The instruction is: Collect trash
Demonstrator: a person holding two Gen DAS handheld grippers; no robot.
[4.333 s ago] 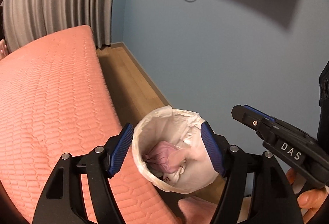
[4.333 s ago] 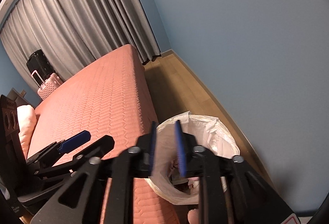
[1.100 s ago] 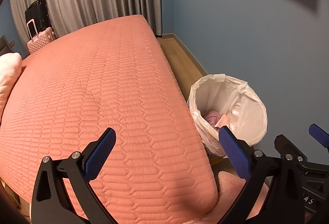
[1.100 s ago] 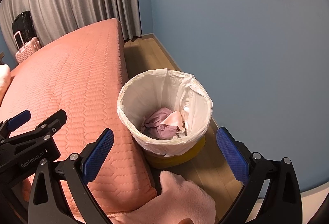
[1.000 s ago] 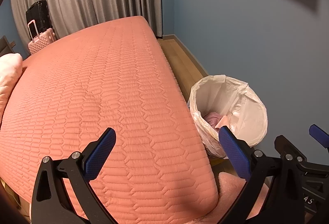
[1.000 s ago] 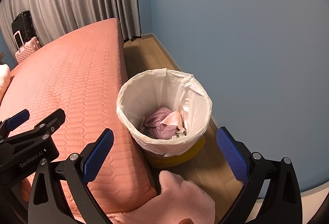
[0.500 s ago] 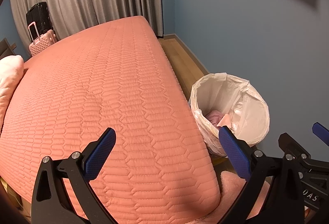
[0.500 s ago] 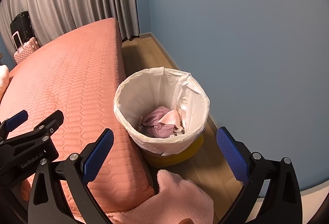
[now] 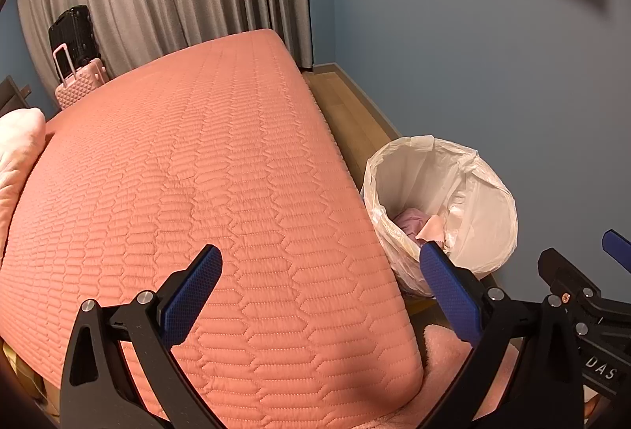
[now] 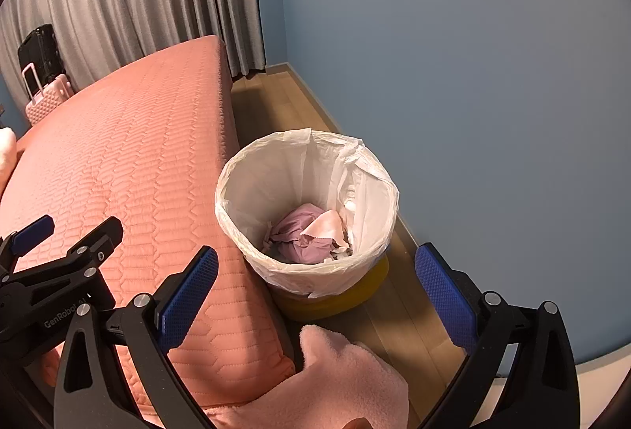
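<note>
Tongs first: both the left tongs (image 9: 321, 291) and right tongs (image 10: 315, 287) gape wide, empty, touching nothing. One lined bin (image 10: 252, 172) stands on bare floor (image 10: 276, 101) between bed edge (image 10: 221, 161) and wall, crumpled trash (image 10: 303, 234) inside. One pink cloth (image 10: 339, 381) lies nearer.

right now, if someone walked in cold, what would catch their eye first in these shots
The big salmon-pink quilted bed fills the left side. Beside its near corner, on the wood floor by the blue wall, stands a yellow bin lined with a white bag, crumpled pink and mauve trash at its bottom. Both tongs, left and right, are open and hold nothing.
</note>
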